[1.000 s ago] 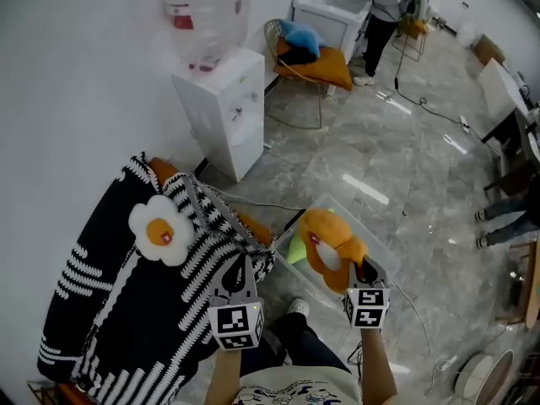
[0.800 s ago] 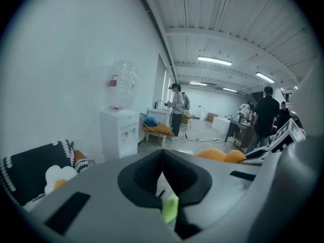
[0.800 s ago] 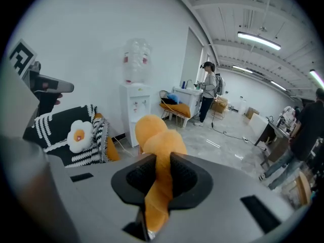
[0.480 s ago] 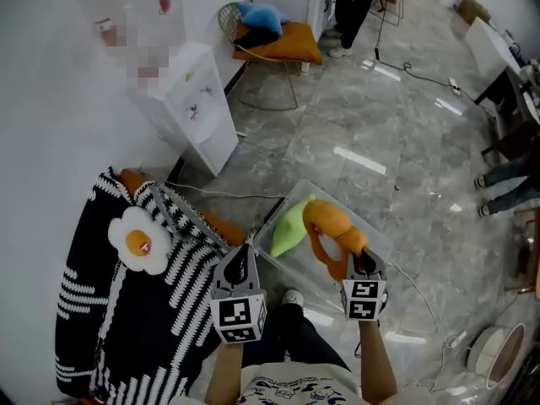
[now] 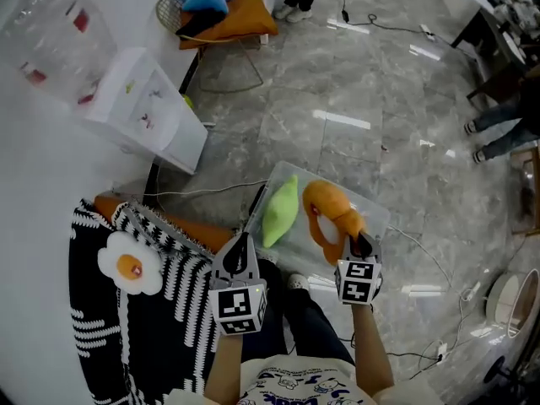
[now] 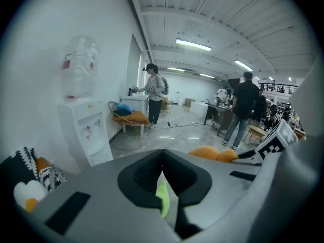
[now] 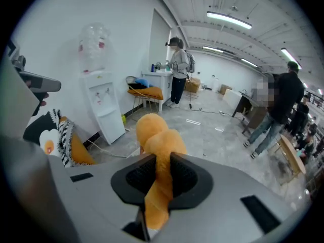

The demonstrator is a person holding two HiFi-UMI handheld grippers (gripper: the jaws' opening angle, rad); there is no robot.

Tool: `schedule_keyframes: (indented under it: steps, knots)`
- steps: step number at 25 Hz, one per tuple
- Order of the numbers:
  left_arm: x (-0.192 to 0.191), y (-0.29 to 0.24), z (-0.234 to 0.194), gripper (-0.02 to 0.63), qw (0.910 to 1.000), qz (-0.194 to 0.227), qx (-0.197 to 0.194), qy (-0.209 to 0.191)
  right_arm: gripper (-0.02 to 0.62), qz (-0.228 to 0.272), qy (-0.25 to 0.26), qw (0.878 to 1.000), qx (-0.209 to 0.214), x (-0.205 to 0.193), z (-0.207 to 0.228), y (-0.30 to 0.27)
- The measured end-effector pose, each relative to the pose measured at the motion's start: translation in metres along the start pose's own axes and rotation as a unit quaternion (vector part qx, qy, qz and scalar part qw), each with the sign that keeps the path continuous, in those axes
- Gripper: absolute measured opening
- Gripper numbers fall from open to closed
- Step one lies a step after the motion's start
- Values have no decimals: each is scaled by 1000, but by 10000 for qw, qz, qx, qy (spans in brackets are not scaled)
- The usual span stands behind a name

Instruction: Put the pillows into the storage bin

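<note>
pillows: 2 – orange pillow (image 5: 325, 209), green pillow (image 5: 278, 213)
storage bin (image 5: 378, 219): 1
grippers: 2 – left gripper (image 5: 240, 241), right gripper (image 5: 360, 243)
water dispenser (image 5: 143, 116): 1
water bottle (image 5: 55, 49): 1
wire chair (image 5: 173, 5): 1
fried-egg cushion (image 5: 126, 266): 1
striped black-and-white throw (image 5: 135, 336): 1

The floor (image 5: 337, 125) is gleaming like polished grey stone, throwing back the ceiling lights. The bin (image 5: 377, 215) is looking like clear, glossy plastic. The orange pillow (image 5: 327, 209) is showing a soft, fuzzy plush cloth, and the green pillow (image 5: 278, 213) a smoother, matt fabric. The throw (image 5: 143, 319) is showing a chunky black-and-white knit, with a soft plush fried egg (image 5: 126, 264) on it. The water dispenser (image 5: 148, 112) is looking like smooth white plastic, its bottle (image 5: 51, 45) like clear plastic. The chair (image 5: 171, 5) is showing thin metal wire under an orange cloth cushion (image 5: 240, 19). The left gripper (image 5: 240, 243) and the right gripper (image 5: 360, 245) are both showing matt grey plastic shells, with a black, rough-textured lining on the jaws.
</note>
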State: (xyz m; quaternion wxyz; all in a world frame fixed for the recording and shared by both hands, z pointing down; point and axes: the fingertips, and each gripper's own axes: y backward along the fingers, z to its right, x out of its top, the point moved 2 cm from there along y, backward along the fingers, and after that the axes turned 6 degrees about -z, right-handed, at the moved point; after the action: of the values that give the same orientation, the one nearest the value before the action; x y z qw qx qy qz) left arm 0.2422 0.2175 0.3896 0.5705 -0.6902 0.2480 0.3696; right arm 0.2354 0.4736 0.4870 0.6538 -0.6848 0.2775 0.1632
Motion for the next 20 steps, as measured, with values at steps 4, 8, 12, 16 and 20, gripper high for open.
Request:
schedule_keyframes:
  steps: [4,8,12,16,20]
  knots:
    - [5,-44,3,14,9986,-204,-395,-283,74,-247,-426,9985,-256,-5,5,-31]
    - [5,-89,2,14,9944,-406,-822,-520,75,-508,-948,9928,-530,-14,4,-62]
    - [3,-134,1,14,9901,-554,-1114,-652,77,-777,-1377,9847,-736,-25,3,-100]
    - [-9,-175,-4,14,9860,-725,-1318,-715,77,-1003,-1539,9778,-1009,-41,1,-141]
    - [-33,-212,-12,14,9823,-894,-1458,-768,78,-1293,-1776,9680,-1209,-67,-4,-186]
